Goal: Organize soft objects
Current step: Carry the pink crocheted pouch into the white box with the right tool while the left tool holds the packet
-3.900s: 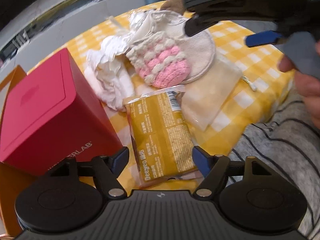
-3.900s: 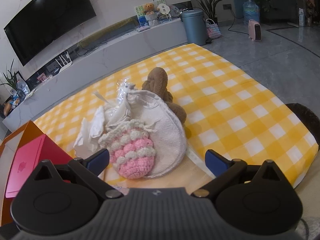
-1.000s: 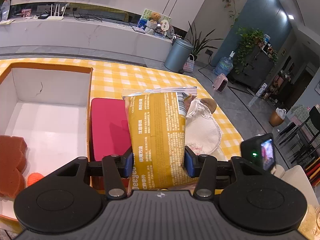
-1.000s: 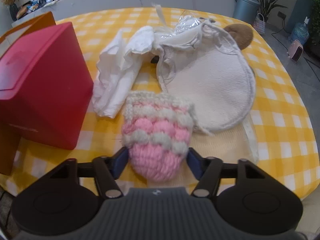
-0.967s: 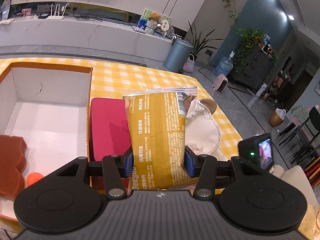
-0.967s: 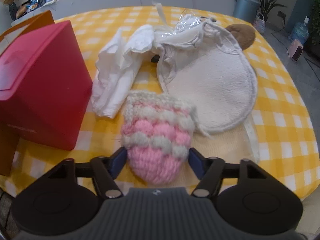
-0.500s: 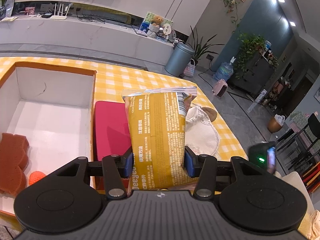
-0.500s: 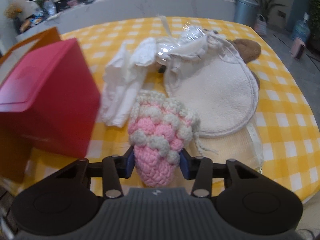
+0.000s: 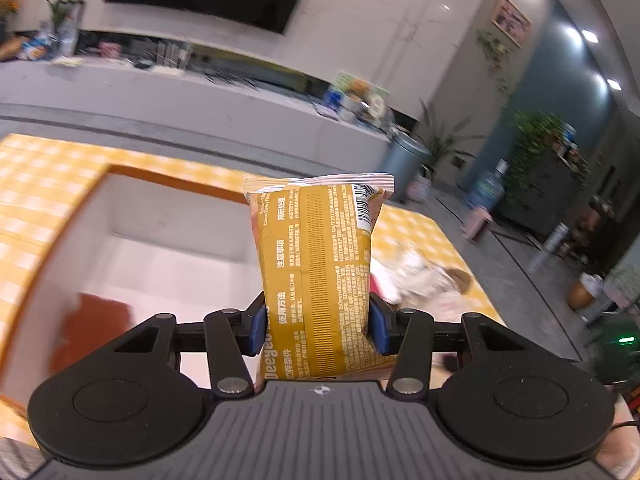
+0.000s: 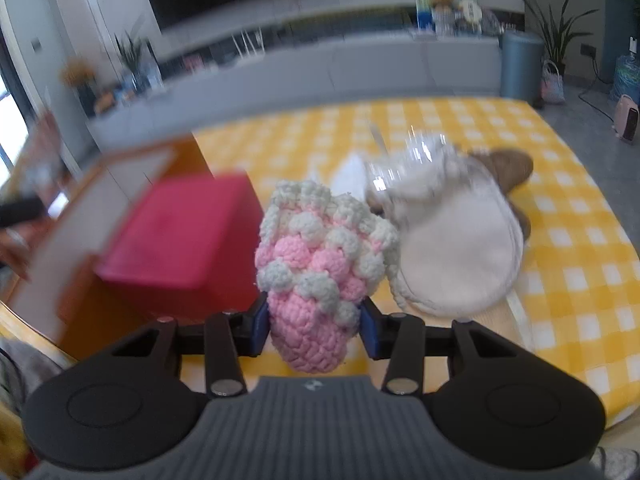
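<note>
In the left wrist view the left tongs (image 9: 318, 330) are closed on the yellow packet (image 9: 316, 268), both blue pads pressed against its sides; the packet stands upright at the centre of the frame, raised over the white-lined orange box (image 9: 120, 216) that fills the left half, with a blurred brown-red object (image 9: 90, 328) at lower left inside the box; in the right wrist view the right tongs (image 10: 314, 330) are clamped on the pink and white crochet pouch (image 10: 320, 264), which sits at the centre, lifted off the yellow checked counter (image 10: 560, 280); the red box (image 10: 188, 240) is left of centre, the cream round pad (image 10: 460, 260) right of centre with a brown plush (image 10: 508, 168) behind it toward upper right
</note>
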Demonstrator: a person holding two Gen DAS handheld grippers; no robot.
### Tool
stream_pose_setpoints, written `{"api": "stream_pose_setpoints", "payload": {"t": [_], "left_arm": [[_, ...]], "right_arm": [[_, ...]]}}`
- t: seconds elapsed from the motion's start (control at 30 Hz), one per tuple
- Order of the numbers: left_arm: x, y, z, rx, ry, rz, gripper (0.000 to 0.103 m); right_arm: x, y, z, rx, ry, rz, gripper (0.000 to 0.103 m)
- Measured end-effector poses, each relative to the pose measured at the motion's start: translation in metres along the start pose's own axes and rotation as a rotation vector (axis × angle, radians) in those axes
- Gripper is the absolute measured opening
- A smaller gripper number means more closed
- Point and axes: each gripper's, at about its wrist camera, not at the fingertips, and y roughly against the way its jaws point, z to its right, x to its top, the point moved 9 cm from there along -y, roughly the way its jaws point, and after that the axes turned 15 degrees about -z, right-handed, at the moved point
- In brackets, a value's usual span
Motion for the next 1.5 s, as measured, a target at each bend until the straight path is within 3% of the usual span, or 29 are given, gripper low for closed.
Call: {"api": "stream_pose_setpoints", "payload": {"t": [0.23,0.33,0.4,0.47,0.57,0.77,0.93,1.13,1.27,1.5], "left_arm": [[0.005,0.022,-0.034,0.046,0.105,0.064,0.056],[0.008,0.033,-0.052,0.105,0.151,0.106,0.056],[0.010,0.036,-0.061,0.152,0.167,0.122,0.056],[0.012,0.039,-0.072,0.191,0.174,0.136,0.056],[0.013,0.041,-0.090,0.192,0.213,0.135,0.056],[0.011,0.053,-0.125,0.265,0.283,0.168,0.056],[0.010,0.057,-0.140,0.241,0.337,0.179,0.056],[0.009,0.052,-0.144,0.240,0.327,0.163,0.056],[0.009,0.047,-0.144,0.209,0.326,0.150,0.056],[0.008,0.045,-0.141,0.203,0.331,0.142,0.054]], "right_arm": [[0.022,0.044,-0.082,0.142,0.089,0.140,0.045],[0.030,0.041,-0.122,0.192,0.117,0.147,0.045],[0.036,0.026,-0.146,0.205,0.129,0.105,0.045],[0.039,0.007,-0.170,0.183,0.166,0.059,0.045],[0.044,-0.017,-0.202,0.163,0.238,0.010,0.045],[0.050,-0.065,-0.242,0.076,0.343,-0.087,0.045],[0.057,-0.105,-0.256,-0.025,0.385,-0.146,0.045],[0.045,-0.148,-0.257,-0.153,0.432,-0.260,0.045],[0.047,-0.162,-0.261,-0.286,0.493,-0.262,0.046],[0.039,-0.164,-0.274,-0.273,0.541,-0.276,0.047]]}}
